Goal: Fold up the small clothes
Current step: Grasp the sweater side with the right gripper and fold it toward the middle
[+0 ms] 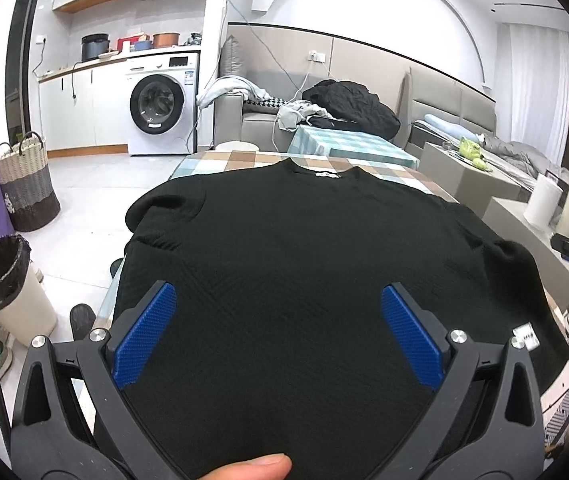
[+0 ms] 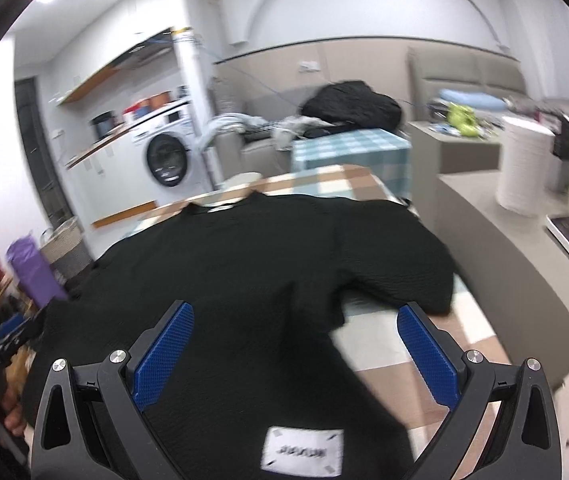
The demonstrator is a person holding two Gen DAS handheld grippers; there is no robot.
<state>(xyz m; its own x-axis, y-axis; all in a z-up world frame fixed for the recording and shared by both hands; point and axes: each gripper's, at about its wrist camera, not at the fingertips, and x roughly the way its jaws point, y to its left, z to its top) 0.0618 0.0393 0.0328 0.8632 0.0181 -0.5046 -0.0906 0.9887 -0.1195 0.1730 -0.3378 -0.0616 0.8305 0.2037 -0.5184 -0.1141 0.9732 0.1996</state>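
Under your left gripper (image 1: 276,320) and right gripper (image 2: 296,340), both wide open and empty, the black shirt (image 1: 284,240) lies flat on the bench (image 2: 424,344), no fold made yet.

Both cameras sit low and close over the black top (image 1: 284,260) on the worktop (image 2: 324,184), looking toward 12 o'clock. Both see the washing machine (image 1: 162,102) (the right view is blurry).

Both grippers look the same: left gripper (image 1: 278,296) and right gripper (image 2: 296,316) w/ black plastic frames, triangular cutouts, 2 blue textured pads (image 1: 146,332) each, plus 4 round silver screws (image 2: 118,356) near the finger pivots.
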